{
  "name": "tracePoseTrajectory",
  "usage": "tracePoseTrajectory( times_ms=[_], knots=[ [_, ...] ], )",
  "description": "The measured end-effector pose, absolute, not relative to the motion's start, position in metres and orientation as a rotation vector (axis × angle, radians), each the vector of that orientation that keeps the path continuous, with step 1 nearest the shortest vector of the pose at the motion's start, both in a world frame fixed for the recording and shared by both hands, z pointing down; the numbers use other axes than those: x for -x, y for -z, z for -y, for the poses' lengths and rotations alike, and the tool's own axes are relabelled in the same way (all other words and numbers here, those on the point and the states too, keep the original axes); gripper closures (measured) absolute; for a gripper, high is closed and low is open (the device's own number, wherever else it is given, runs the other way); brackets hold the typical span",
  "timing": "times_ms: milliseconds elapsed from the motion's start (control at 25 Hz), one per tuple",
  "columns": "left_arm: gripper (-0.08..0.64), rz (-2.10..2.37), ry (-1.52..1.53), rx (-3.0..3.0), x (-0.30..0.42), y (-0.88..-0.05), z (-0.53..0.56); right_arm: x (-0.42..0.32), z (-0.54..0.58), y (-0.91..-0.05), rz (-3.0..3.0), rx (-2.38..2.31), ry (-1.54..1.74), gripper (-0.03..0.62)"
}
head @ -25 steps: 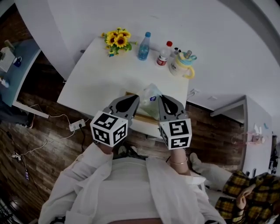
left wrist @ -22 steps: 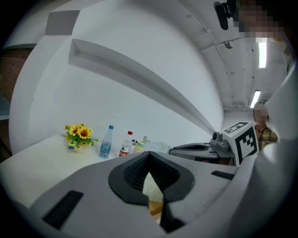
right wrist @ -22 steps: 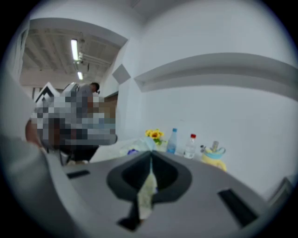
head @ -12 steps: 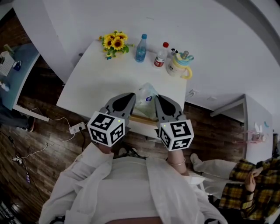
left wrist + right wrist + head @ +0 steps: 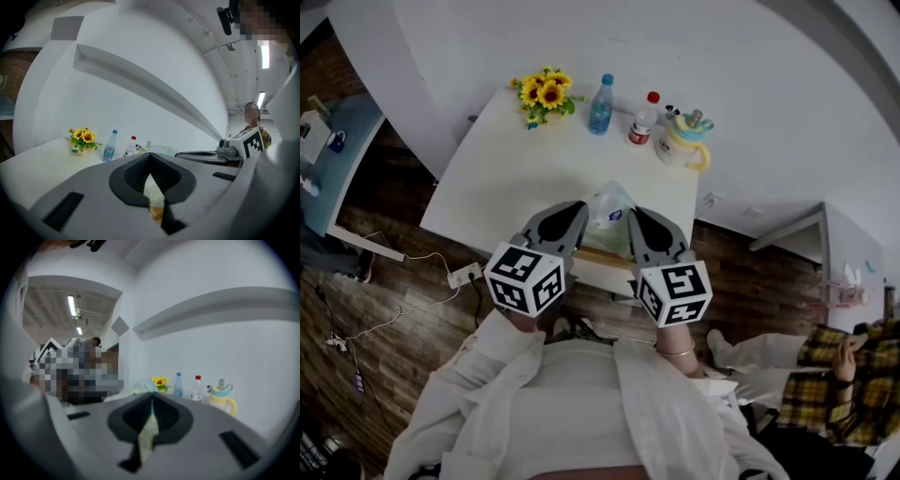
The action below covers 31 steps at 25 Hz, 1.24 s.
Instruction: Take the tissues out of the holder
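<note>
A clear plastic pack of tissues (image 5: 609, 203) sits on a wooden holder (image 5: 602, 254) at the table's near edge. My left gripper (image 5: 579, 207) is just left of the pack and my right gripper (image 5: 634, 213) just right of it, both pointing toward the table. Each has its jaws closed tip to tip with nothing between them. In the left gripper view the left gripper (image 5: 150, 157) is shut, with the pack (image 5: 162, 150) just past its tips. The right gripper (image 5: 151, 398) is also shut, and the pack (image 5: 140, 388) peeks over its jaws.
The white table (image 5: 516, 169) carries sunflowers (image 5: 544, 92), a blue bottle (image 5: 601, 103), a red-capped bottle (image 5: 642, 119) and a yellow-handled jug (image 5: 684, 141) along its far edge by the wall. A person in a plaid shirt (image 5: 853, 375) stands at the lower right.
Both grippers have drawn slightly back toward me and stay shut on either side of the pack. The plaid-shirted person has shifted to the right.
</note>
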<state>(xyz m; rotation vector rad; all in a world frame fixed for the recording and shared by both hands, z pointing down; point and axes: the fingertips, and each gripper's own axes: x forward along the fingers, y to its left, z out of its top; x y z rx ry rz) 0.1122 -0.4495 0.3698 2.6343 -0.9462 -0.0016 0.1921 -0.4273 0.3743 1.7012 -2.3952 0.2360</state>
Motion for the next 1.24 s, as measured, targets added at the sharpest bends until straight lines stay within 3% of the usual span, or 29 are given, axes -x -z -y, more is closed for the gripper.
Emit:
tracePoseTrajectory(
  times_ms=[1240],
  knots=[
    [0.543,0.929,-0.013,-2.625,-0.113,-0.374,0.437,-0.203,0.419,-0.379,2.385,-1.761,-0.29,0.581]
  ],
)
